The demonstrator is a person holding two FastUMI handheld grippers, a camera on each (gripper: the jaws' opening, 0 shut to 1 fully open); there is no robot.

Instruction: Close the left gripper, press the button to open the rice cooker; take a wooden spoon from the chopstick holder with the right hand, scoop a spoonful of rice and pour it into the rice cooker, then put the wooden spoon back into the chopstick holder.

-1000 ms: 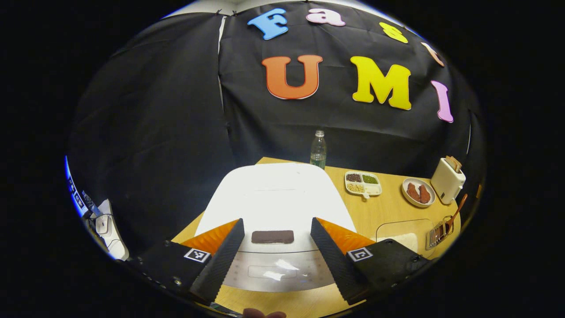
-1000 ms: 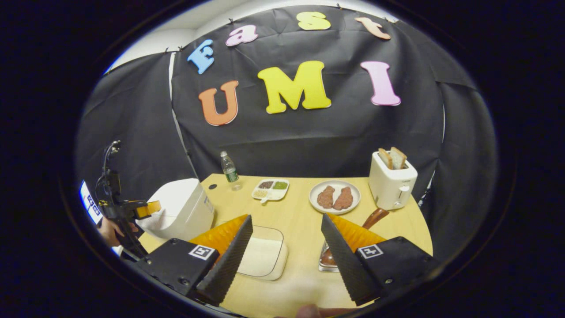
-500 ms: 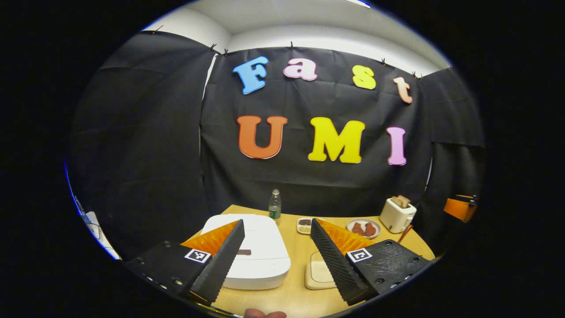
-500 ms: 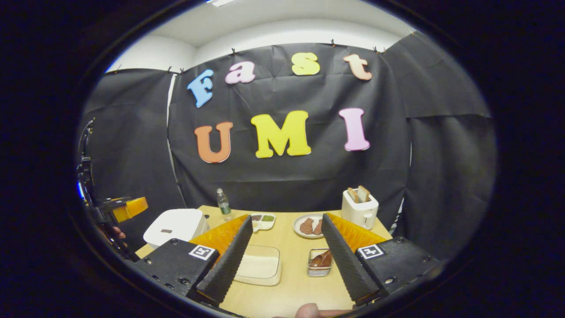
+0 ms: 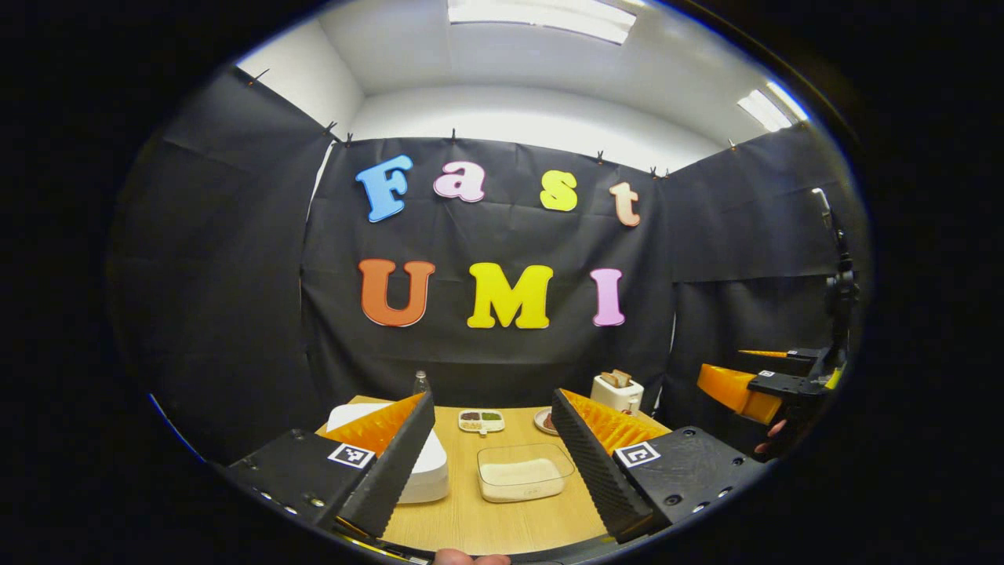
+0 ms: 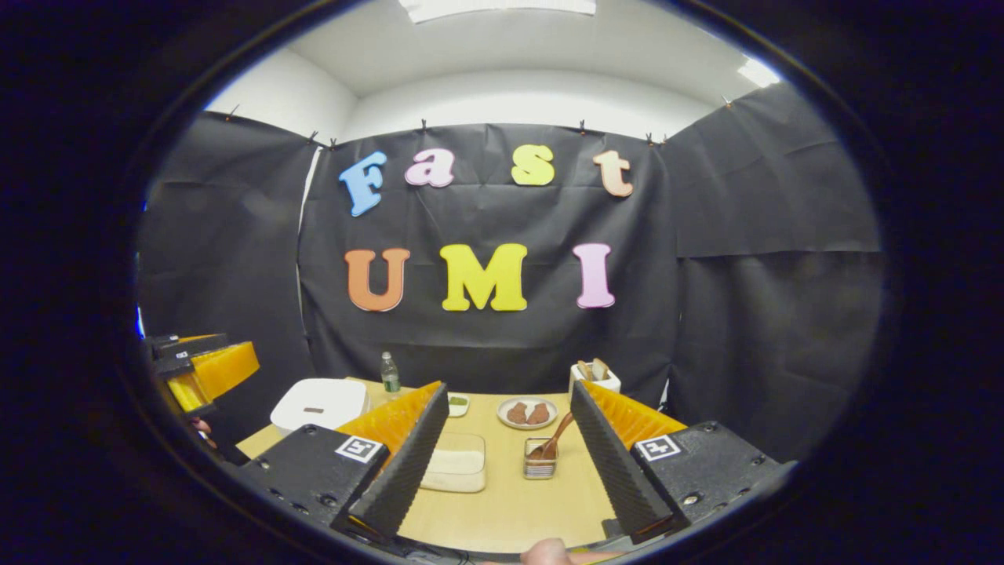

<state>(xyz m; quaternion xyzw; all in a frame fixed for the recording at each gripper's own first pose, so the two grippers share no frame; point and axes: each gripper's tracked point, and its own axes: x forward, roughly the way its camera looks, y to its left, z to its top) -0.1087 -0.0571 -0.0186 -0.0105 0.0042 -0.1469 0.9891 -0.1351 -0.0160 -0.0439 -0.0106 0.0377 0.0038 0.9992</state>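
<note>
The white rice cooker (image 6: pixel 318 404) stands shut at the table's left, its brown button (image 6: pixel 314 410) on the lid. Part of the rice cooker (image 5: pixel 431 471) shows behind my left finger. A clear container of rice (image 5: pixel 522 475) lies mid-table; the same rice container (image 6: pixel 455 471) is left of the metal chopstick holder (image 6: pixel 539 464), with the wooden spoon (image 6: pixel 554 441) leaning in it. My left gripper (image 5: pixel 492 396) is open and holds nothing, well back from the table. My right gripper (image 6: pixel 508 388) is likewise open and back.
A water bottle (image 6: pixel 389 373), a divided dish (image 5: pixel 481 421), a plate of meat (image 6: pixel 528 413) and a toaster (image 6: pixel 594 377) with bread line the table's far side. The other gripper's orange fingers (image 5: pixel 733 388) hover off the table's right edge.
Both grippers have drawn back and up from the table. The cooker, close under the left gripper a second ago, is now far off. Both stayed open.
</note>
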